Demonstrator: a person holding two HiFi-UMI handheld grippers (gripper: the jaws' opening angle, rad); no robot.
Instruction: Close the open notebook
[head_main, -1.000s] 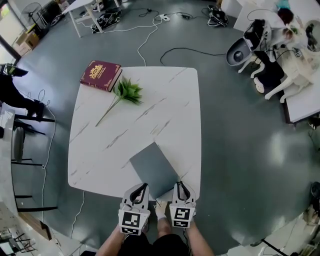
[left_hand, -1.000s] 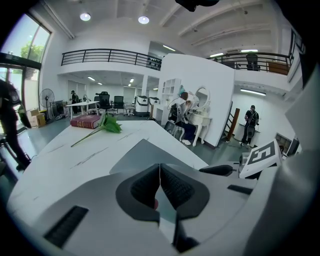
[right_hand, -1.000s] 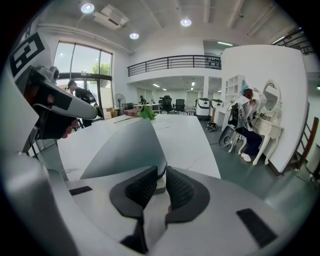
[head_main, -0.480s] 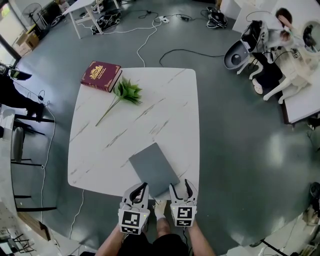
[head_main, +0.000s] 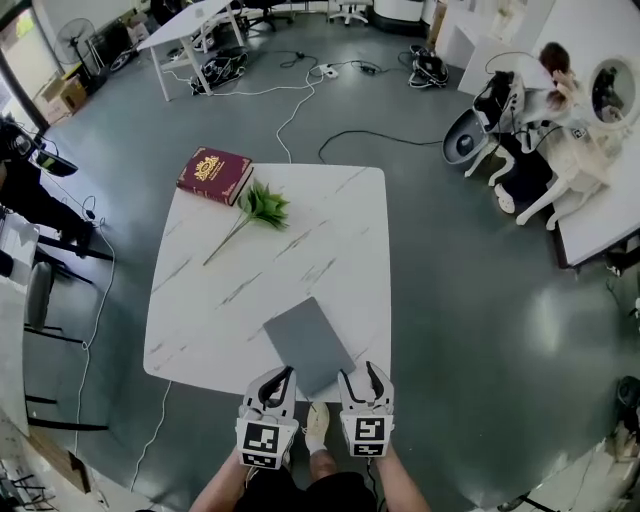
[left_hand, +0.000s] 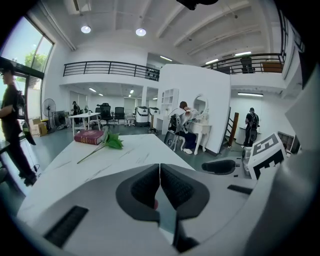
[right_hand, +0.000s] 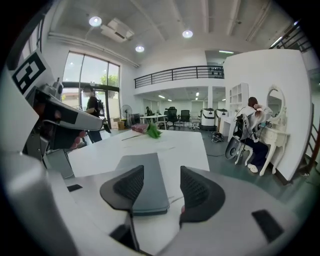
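Observation:
The grey notebook (head_main: 308, 345) lies shut and flat near the front edge of the white marble table (head_main: 270, 270). Both grippers hover just off that edge, clear of the notebook. My left gripper (head_main: 278, 378) is at the notebook's near-left; in the left gripper view its pads (left_hand: 159, 172) meet with nothing between them. My right gripper (head_main: 357, 375) is at the near-right corner. Its jaws (right_hand: 161, 172) stand apart and are closing, with nothing held; the notebook (right_hand: 142, 187) shows below the gap.
A dark red book (head_main: 214, 176) lies at the table's far left corner, with a green plant sprig (head_main: 262, 207) beside it. Cables (head_main: 300, 85) run over the floor beyond. A person sits at a white dresser (head_main: 575, 140) far right; another person (head_main: 20, 170) stands at left.
Both grippers have lifted a little from the table's front edge. The right gripper's jaws, shut a second ago, now stand apart. The notebook lies where it was.

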